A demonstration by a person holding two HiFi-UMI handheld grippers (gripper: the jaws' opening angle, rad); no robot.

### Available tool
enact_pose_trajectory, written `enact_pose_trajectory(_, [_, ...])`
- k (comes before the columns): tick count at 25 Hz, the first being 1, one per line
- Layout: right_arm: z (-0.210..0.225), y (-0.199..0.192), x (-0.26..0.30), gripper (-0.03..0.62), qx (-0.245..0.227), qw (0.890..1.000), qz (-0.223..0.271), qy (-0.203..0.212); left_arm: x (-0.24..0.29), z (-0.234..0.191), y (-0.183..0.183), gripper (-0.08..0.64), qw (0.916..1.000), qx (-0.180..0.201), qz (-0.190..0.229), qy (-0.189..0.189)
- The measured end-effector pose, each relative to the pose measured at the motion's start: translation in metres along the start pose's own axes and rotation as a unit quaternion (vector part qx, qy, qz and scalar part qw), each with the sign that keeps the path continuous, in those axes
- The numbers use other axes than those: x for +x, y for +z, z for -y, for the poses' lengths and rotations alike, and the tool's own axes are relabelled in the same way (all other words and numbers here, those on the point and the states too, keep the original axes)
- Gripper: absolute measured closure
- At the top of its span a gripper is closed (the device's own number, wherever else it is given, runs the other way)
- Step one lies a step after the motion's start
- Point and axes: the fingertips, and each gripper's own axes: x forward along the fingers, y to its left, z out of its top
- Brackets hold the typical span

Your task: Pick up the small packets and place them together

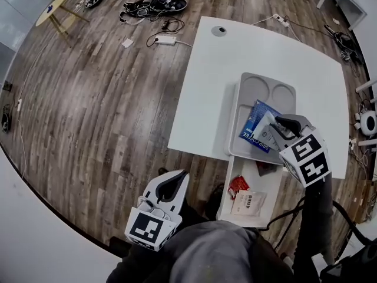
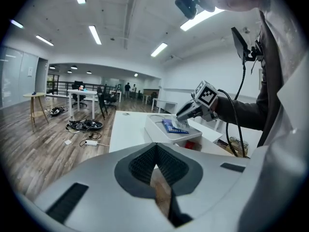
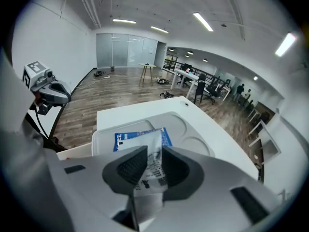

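Right gripper (image 3: 152,152): jaws partly spread. A white packet (image 3: 147,138) stands in the gap with its printed face to the camera and its side edges touching both pads, so it's a light pinch, not a hard clamp. The packet runs from past the tips back into the throat.

Right under the tips a blue packet (image 1: 253,125) lies flat in the big compartment of the grey tray (image 1: 244,90). The white packet overlaps it in head view; can't tell if they touch. The tray's two round wells are further out, beyond the tips. The tray sits on the white table (image 1: 206,87).

Left gripper (image 1: 175,184): jaws pressed together at the tips, nothing between them, touching nothing. It hangs over the floor, off the table edge and well apart from the tray. The right gripper is ahead of it and to its right.

Behind the right gripper, toward the person, is a lower white shelf (image 1: 277,184). It carries a red packet (image 1: 237,186), a beige packet (image 1: 250,202) just beside that, and a dark packet (image 1: 263,168) nearer the tray's edge.
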Motion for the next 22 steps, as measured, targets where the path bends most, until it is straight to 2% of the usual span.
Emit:
enact_pose_trajectory(5, [-0.001, 0.004, 0.001, 0.395, -0.016, 1.000, 0.004, 0.000, -0.001, -0.005, -0.004, 0.560, 1.0000, -0.006, -0.005, 0.001])
enact_pose_trajectory(10, [0.009, 0.016, -0.029, 0.394, -0.008, 0.998, 0.047, -0.047, -0.004, 0.000, 0.003, 0.560, 1.0000, -0.001, -0.001, -0.003])
enact_pose_trajectory(12, [0.006, 0.022, -0.044, 0.395, -0.001, 0.996, 0.071, -0.054, -0.003, 0.005, 0.005, 0.560, 1.0000, 0.005, 0.002, -0.008])
enact_pose_trajectory(16, [-0.020, 0.017, -0.066, 0.395, 0.013, 0.994, 0.101, -0.035, -0.001, 0.021, 0.003, 0.560, 0.9995, 0.011, 0.002, -0.028])
enact_pose_trajectory(19, [-0.044, 0.003, -0.077, 0.395, 0.015, 0.994, 0.107, -0.019, 0.001, 0.035, 0.000, 0.560, 0.9987, 0.016, -0.004, -0.048])
enact_pose_trajectory(22, [-0.072, -0.012, -0.081, 0.396, 0.019, 0.994, 0.106, 0.014, 0.004, 0.045, -0.002, 0.560, 0.9978, 0.021, -0.005, -0.063])
